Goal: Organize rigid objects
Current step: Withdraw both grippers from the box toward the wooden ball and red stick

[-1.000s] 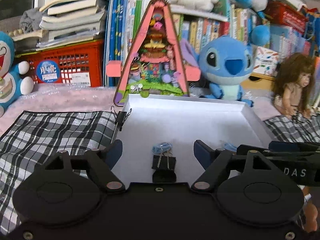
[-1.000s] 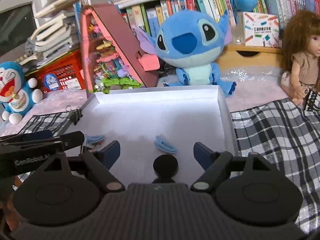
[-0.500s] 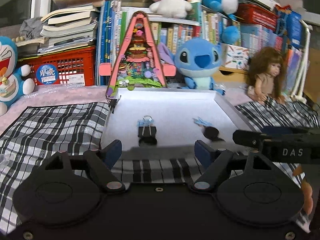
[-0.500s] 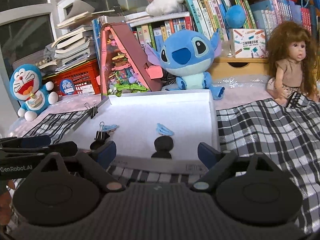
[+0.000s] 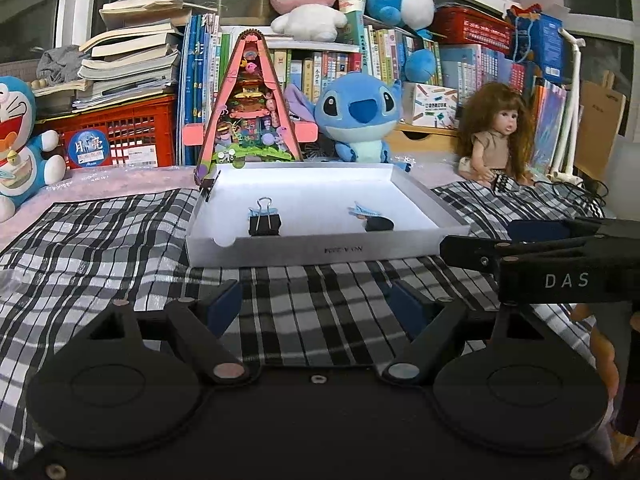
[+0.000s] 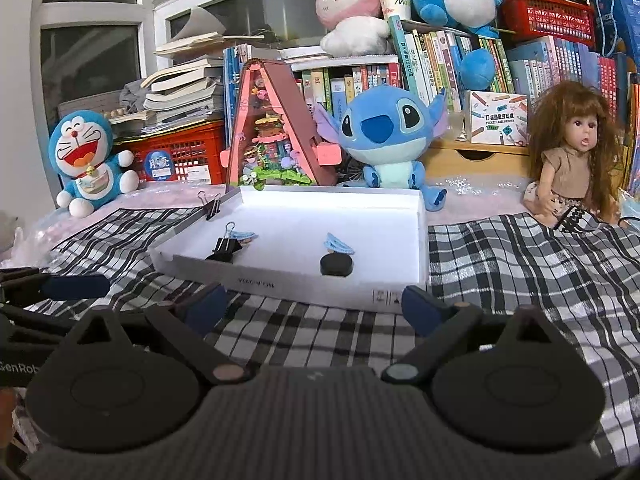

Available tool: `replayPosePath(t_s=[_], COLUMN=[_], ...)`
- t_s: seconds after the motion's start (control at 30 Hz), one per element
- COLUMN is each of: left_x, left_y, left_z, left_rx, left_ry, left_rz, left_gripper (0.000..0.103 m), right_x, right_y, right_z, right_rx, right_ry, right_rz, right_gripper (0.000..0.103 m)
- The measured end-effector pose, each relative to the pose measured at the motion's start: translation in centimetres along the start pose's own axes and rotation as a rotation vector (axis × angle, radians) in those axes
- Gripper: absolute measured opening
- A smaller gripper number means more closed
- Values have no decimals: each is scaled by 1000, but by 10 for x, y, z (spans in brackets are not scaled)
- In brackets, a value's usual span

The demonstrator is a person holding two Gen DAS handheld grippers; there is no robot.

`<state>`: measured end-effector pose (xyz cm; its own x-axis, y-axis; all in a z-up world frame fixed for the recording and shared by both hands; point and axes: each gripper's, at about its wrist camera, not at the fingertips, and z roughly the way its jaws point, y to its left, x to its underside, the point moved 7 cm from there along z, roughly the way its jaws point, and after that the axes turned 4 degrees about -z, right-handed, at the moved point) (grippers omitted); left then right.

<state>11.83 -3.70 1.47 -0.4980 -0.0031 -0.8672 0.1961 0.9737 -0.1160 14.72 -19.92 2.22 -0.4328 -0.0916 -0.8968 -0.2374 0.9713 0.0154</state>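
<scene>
You've pulled both grippers back from the white tray (image 5: 320,250) — left gripper (image 5: 316,304) empty, jaws apart; right gripper (image 6: 314,306) opening, nothing between. Both angle down over the plaid cloth (image 5: 120,240); binder clip (image 5: 264,222) stays inside.

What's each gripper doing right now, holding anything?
Left gripper: open, holding nothing.
Right gripper: jaws opening, nothing between them.

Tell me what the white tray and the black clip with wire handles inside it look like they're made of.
The shallow white tray looks like matte cardboard: thin folded walls, printed lettering on the front. The black binder clip with wire handles looks like painted sheet metal with shiny steel wire loops, though the finish is hard to confirm from here.
</scene>
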Motion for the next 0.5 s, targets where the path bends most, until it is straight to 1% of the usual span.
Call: replayPosePath(t_s=[0.27, 0.5], left_x=[15, 30], left_y=[0, -2], left_z=[-15, -23], left_rx=[3, -13], left_ry=[-9, -19], left_rz=[-4, 20], left_gripper=[81, 81], right_x=[16, 32], right_y=[5, 11], right_z=[-18, -30], right_rx=[11, 26], right_ry=[-16, -26], right_rz=[-30, -67], right_gripper=[100, 101])
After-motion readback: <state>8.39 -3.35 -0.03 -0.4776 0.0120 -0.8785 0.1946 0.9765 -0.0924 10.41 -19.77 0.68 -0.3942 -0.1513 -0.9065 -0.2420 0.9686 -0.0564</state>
